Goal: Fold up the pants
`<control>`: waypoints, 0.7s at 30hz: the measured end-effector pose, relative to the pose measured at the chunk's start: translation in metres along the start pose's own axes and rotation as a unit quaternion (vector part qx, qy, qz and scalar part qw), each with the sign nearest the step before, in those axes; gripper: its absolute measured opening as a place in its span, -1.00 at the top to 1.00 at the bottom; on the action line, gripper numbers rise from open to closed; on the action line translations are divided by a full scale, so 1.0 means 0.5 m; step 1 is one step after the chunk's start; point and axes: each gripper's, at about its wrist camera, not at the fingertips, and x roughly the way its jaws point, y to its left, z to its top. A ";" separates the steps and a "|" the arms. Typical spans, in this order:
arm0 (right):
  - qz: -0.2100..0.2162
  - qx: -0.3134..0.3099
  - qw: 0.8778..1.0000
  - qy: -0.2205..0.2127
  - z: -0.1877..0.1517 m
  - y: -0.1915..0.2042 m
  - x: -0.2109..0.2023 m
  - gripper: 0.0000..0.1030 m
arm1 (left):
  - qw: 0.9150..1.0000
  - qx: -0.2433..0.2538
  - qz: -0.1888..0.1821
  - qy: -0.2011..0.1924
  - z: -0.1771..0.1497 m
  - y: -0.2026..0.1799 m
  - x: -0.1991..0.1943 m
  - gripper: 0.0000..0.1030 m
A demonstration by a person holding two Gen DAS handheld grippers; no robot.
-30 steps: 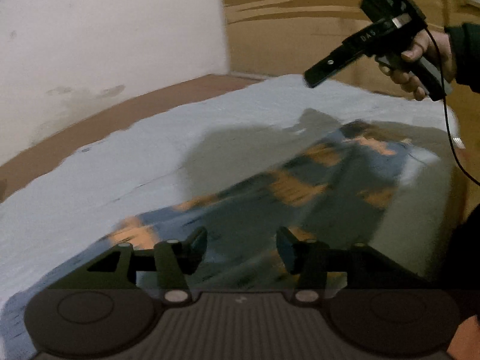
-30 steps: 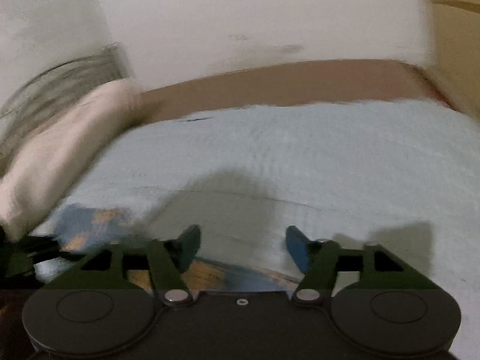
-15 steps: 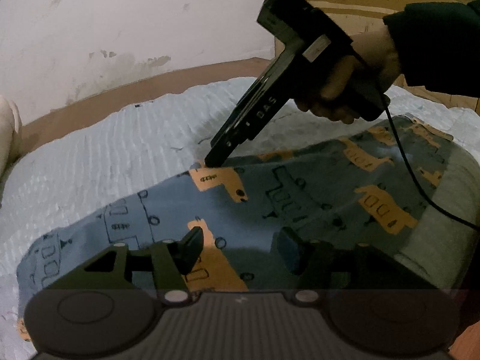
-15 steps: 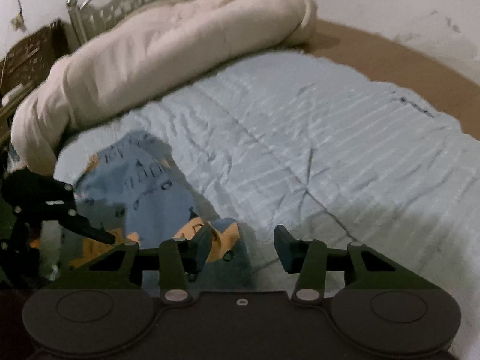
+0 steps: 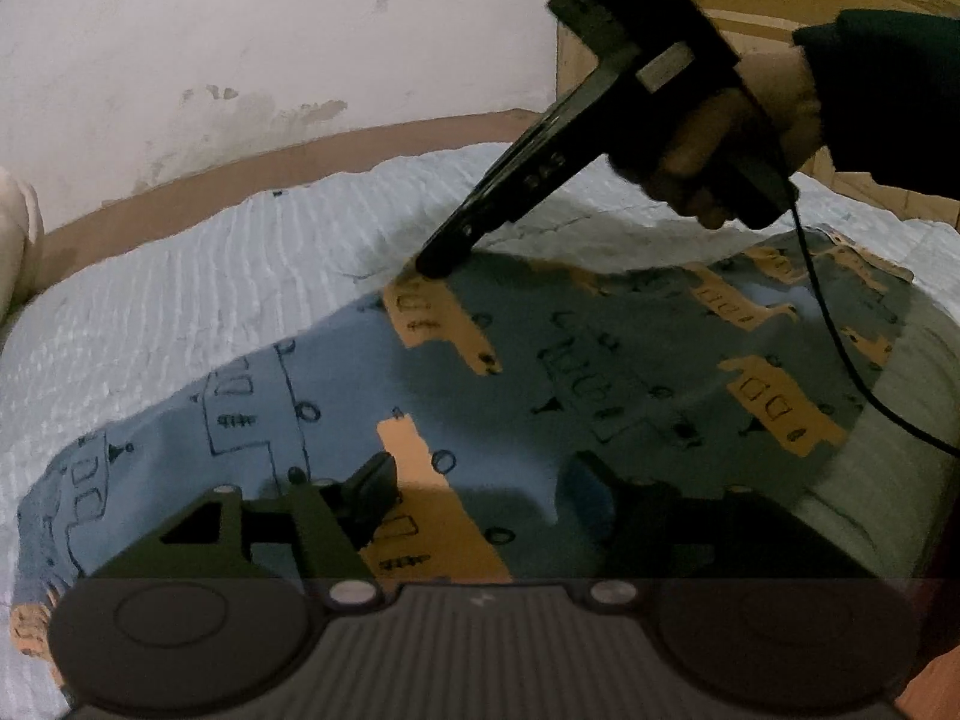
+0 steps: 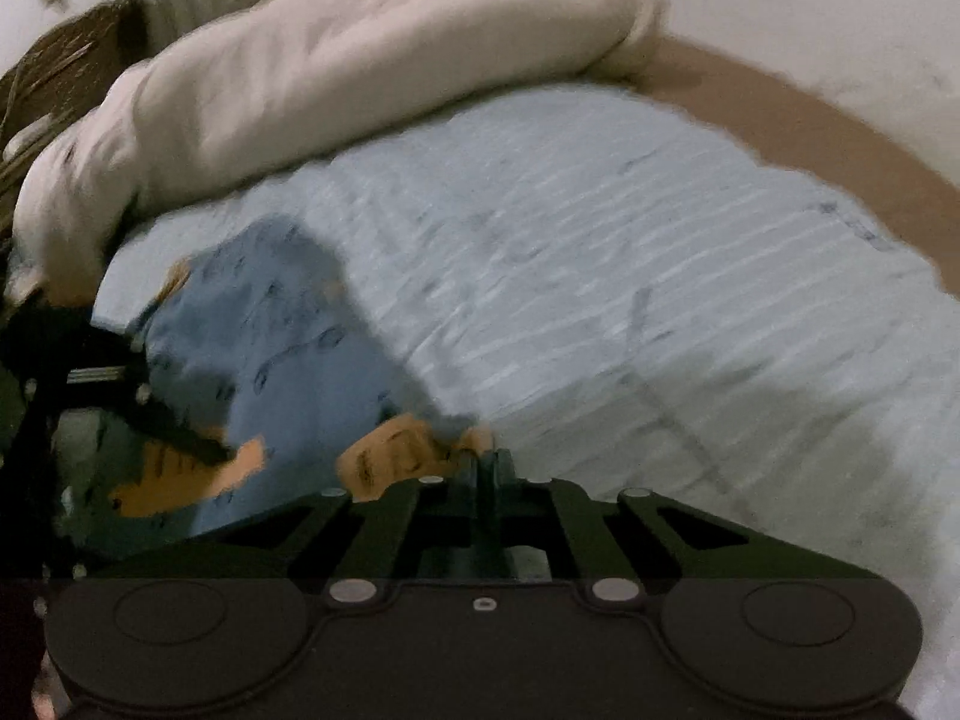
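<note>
While my left gripper (image 5: 480, 474) is hovering over the pants (image 5: 540, 372), its jaws are opening with nothing pinched; the blue printed pants are lying along the bedspread (image 5: 210, 276), long axis running left to right. In the right wrist view, my right gripper (image 6: 483, 462) is clamping the pants' (image 6: 282, 348) far edge, the legs stretching away up-left toward a rolled duvet (image 6: 336, 72).

The only letters that could be read were "DAS" (small and a bit dim), standing on the side of the right gripper (image 5: 433, 261), partway up its finger from the tip. The pants (image 5: 540, 372) under that gripper had only drawings, and no words could be read on them.
</note>
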 end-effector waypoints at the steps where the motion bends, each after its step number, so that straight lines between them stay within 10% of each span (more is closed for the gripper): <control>1: -0.001 0.012 1.000 -0.014 0.000 -0.006 -0.012 0.96 | 1.000 -0.005 -0.001 0.002 -0.002 0.003 0.005 -0.41; 6: -0.042 0.005 0.999 0.018 -0.023 0.000 0.023 0.94 | 1.000 -0.024 -0.002 0.007 0.006 0.012 0.005 -0.45; 12: -0.033 0.083 0.994 -0.068 -0.042 0.010 -0.109 0.15 | 1.000 -0.025 0.008 0.004 0.036 0.060 -0.008 -0.55; 15: -0.012 0.123 0.990 -0.062 -0.110 0.017 -0.171 -0.22 | 0.999 -0.012 0.025 0.032 0.018 0.083 0.005 -0.55; 21: -0.045 0.233 0.971 0.002 -0.323 -0.005 -0.264 -0.20 | 0.998 -0.030 0.027 0.040 0.032 0.079 -0.001 -0.56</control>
